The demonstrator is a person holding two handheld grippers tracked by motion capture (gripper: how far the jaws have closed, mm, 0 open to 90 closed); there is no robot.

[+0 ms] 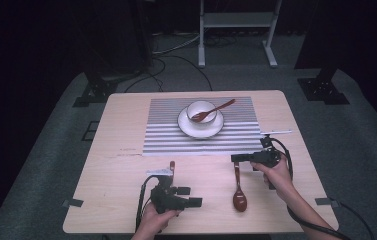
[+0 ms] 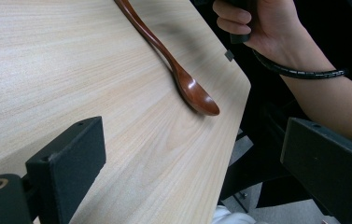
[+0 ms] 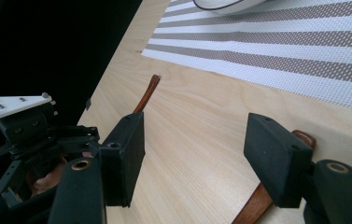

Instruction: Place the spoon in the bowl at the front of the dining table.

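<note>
Right tongs [image 1: 237, 158] stand open over the handle end of a brown spoon [image 1: 239, 192], which lies flat on the table [image 1: 126, 170] just nearer the person than the striped mat [image 1: 166, 137]. In the right gripper view the handle passes beneath the right-hand pad; contact cannot be judged. Left tongs [image 1: 193, 196] are open and grip nothing, well to the left of that spoon. A second spoon [image 1: 171, 166] lies beside them. On the mat, a bowl [image 1: 201, 111] holds a third spoon [image 1: 215, 110].
</note>
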